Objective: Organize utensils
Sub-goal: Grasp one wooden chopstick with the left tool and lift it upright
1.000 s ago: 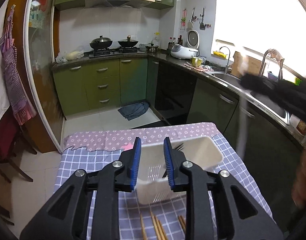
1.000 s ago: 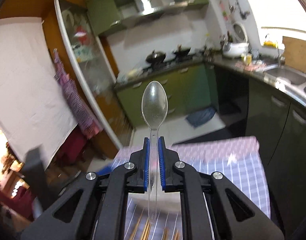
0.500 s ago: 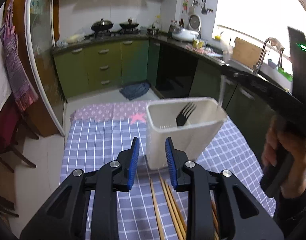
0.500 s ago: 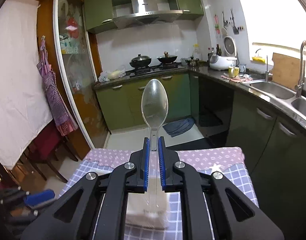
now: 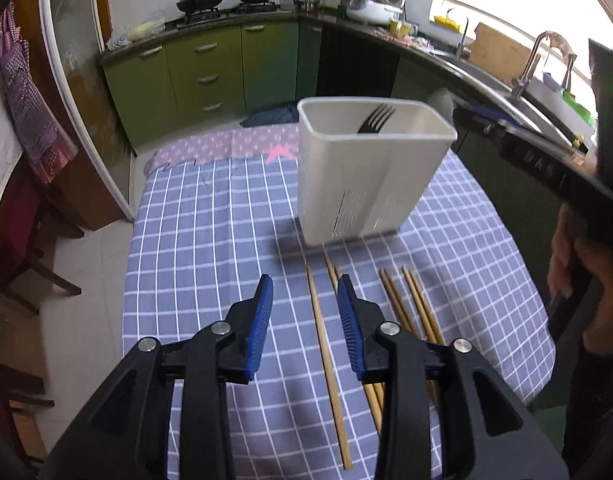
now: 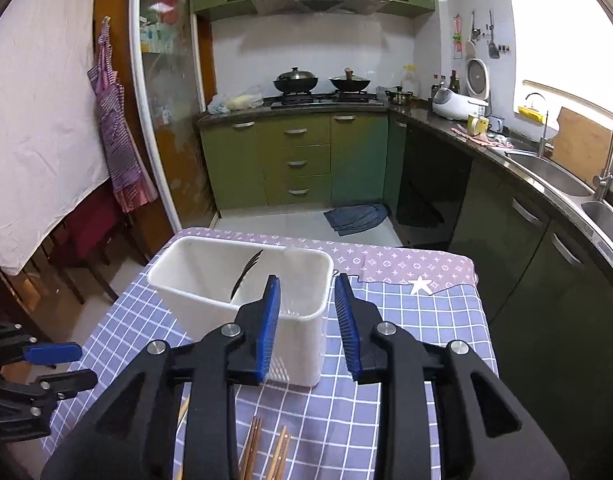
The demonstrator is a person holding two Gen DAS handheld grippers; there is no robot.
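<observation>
A white utensil holder (image 5: pixel 370 176) (image 6: pixel 242 284) stands on the checked cloth with a black fork (image 5: pixel 376 118) (image 6: pixel 246 268) in it. Several wooden chopsticks (image 5: pixel 326 344) (image 6: pixel 254 448) lie on the cloth in front of it. My left gripper (image 5: pixel 304 284) hovers over them with its jaws opening; one chopstick lies on the cloth below the gap, untouched. My right gripper (image 6: pixel 306 280) is just above the holder's near right corner, its jaws opening with nothing between them. A pale blur (image 5: pixel 440 100) at the holder's right end may be the clear spoon.
The table's edges (image 5: pixel 134 240) drop to a tiled floor on all sides. A hand (image 5: pixel 586 272) holds the right gripper at the right side. My left gripper (image 6: pixel 46 364) shows at the lower left. Green cabinets, a stove and a sink counter lie beyond.
The right gripper sank toward the holder and let go of the clear spoon it held upright. The left gripper tipped down from the holder to the chopsticks and its jaws widened.
</observation>
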